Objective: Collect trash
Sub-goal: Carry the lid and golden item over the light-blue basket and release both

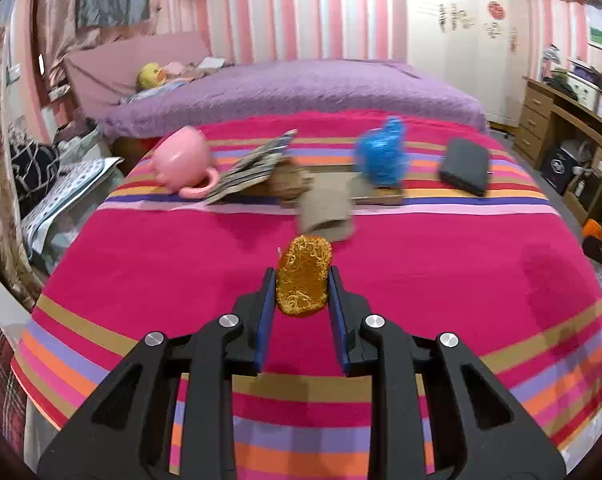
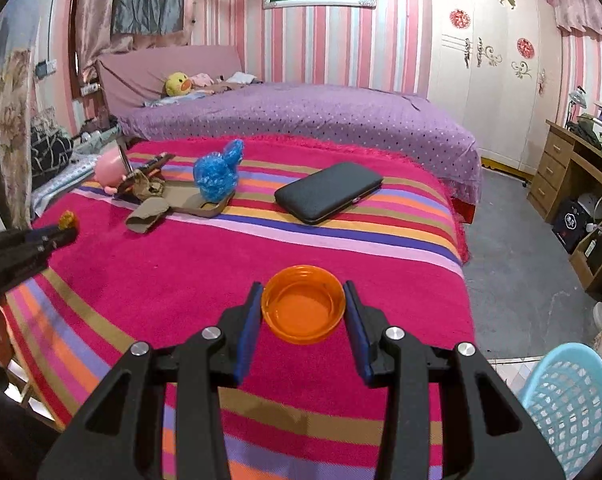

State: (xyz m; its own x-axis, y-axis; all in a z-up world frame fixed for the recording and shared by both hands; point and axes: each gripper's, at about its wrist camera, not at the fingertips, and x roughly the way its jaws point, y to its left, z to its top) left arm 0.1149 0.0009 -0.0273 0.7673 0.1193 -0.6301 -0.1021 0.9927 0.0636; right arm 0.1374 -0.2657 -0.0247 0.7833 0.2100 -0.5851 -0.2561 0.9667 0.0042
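Observation:
My left gripper (image 1: pixel 303 276) is shut on a golden-brown scrubby pad (image 1: pixel 303 280) and holds it above the striped pink bedspread (image 1: pixel 421 280); it also shows at the left edge of the right wrist view (image 2: pixel 67 236). My right gripper (image 2: pixel 303 300) is shut on an orange plastic lid (image 2: pixel 303 304) above the bedspread (image 2: pixel 161 280). Farther off lie a cardboard tube (image 1: pixel 327 214), a crumpled blue plastic bag (image 1: pixel 383 154) and brown paper scraps (image 2: pixel 189 200). The tube (image 2: pixel 147 216) and the bag (image 2: pixel 217 172) also show in the right wrist view.
A light blue mesh basket (image 2: pixel 569 404) stands on the floor at the bed's right front. A black case (image 2: pixel 329 192), a pink cup (image 1: pixel 183 162) and a magazine (image 1: pixel 253 168) lie on the bed. A wooden desk (image 2: pixel 577 176) stands at the right.

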